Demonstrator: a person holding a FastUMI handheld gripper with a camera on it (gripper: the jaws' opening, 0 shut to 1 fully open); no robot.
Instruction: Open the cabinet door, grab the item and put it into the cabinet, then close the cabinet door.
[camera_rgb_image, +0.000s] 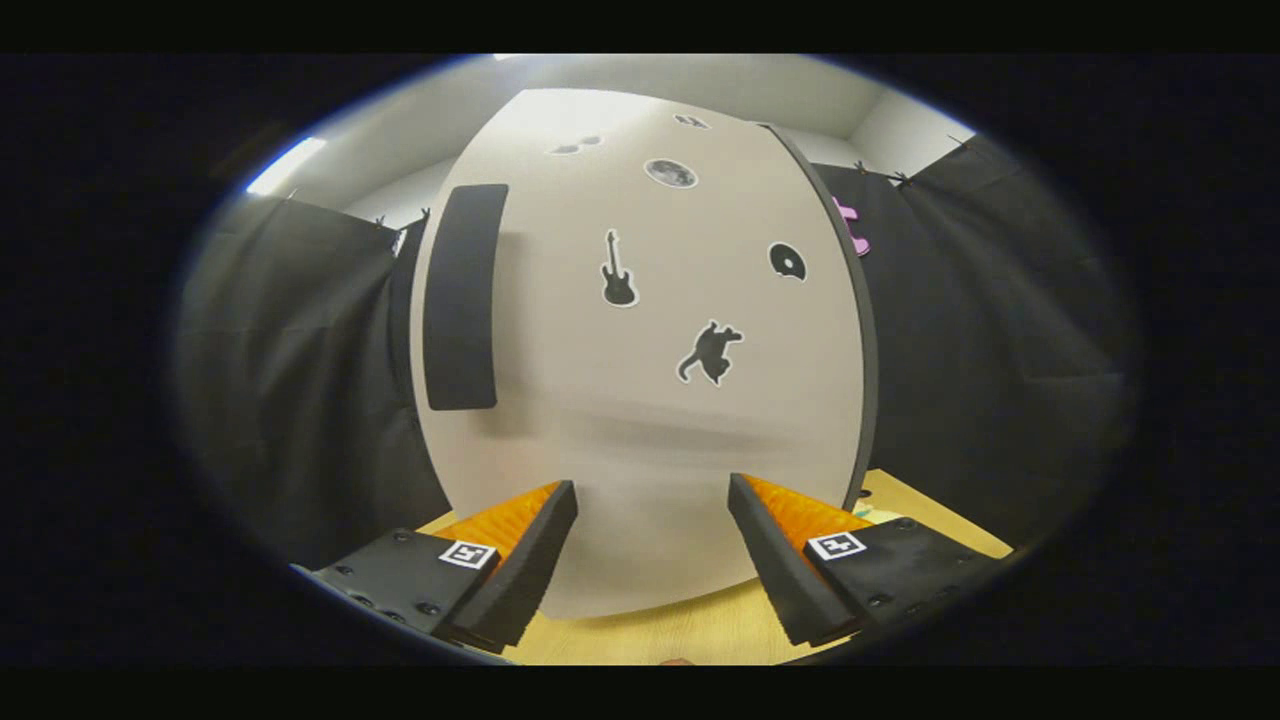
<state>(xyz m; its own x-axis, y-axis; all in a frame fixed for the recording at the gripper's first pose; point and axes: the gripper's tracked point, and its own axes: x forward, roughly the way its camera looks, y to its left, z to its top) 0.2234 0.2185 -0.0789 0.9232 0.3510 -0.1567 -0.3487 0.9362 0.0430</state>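
Observation:
A white cabinet door (640, 400) stands closed right in front of me, dotted with small black stickers such as a guitar (618, 270) and a cat (710, 352). Its black vertical handle (462, 297) runs along the door's left side, above and left of my fingers. My gripper (652, 488) is open, with nothing between the fingers, and the tips sit very close to the door's lower part. Whether they touch the door I cannot tell.
The cabinet rests on a light wooden tabletop (690, 625) that shows below and between the fingers. Black cloth walls (300, 380) hang on both sides of the cabinet. White room walls and a ceiling light (285, 165) show above.

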